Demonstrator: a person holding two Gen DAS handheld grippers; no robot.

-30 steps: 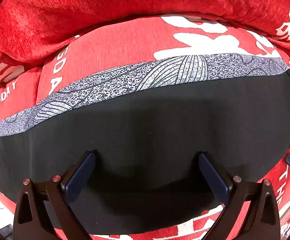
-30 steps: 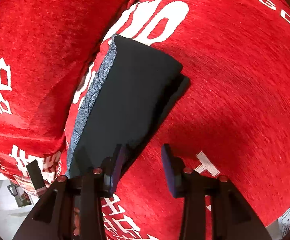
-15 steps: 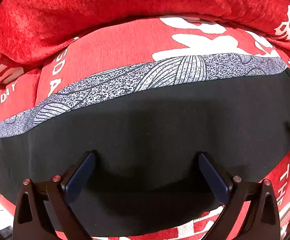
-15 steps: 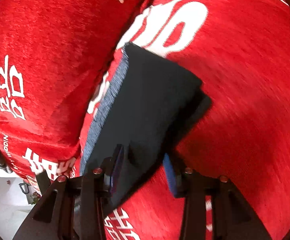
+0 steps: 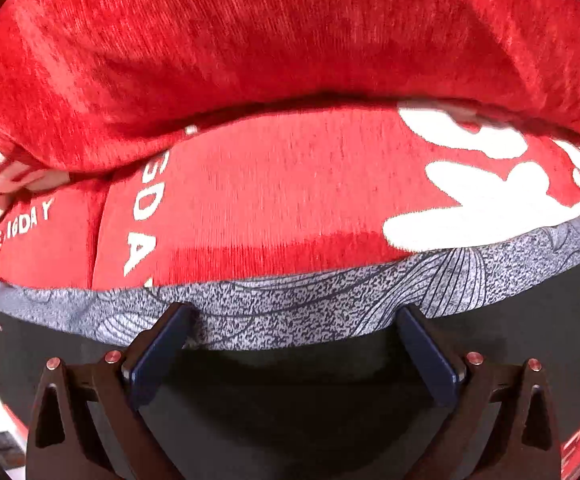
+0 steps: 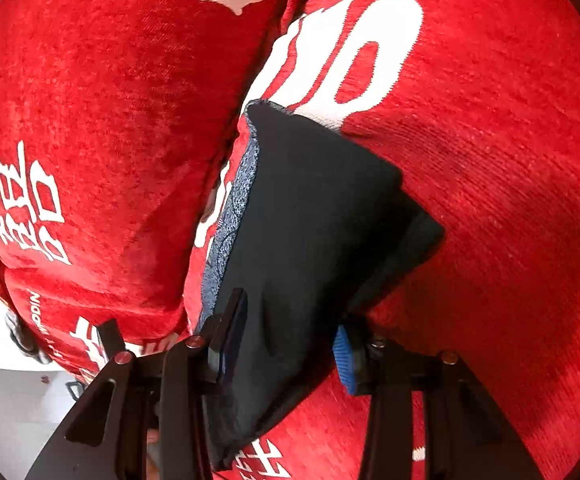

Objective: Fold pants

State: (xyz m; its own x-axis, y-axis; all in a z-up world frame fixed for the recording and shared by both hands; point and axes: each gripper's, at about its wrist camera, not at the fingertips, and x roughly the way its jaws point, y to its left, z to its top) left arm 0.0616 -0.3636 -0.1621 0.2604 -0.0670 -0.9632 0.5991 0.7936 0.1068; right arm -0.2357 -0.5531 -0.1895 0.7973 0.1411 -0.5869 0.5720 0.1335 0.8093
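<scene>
Red sofa (image 6: 490, 160): pants (image 6: 310, 220) between right claw (image 6: 290, 344) fingers.

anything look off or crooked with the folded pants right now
Slightly. In the right wrist view the folded black pants are not squared: a lower layer sticks out past the top layer at the far right corner. No damage shows.

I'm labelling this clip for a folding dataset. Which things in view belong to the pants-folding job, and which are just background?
Part of the job:
- folded black pants with the grey patterned waistband
- right gripper, jaws around the bundle
- left gripper, jaws wide apart over the waistband

Just there:
- red sofa seat cover with white lettering
- red back cushion
</scene>
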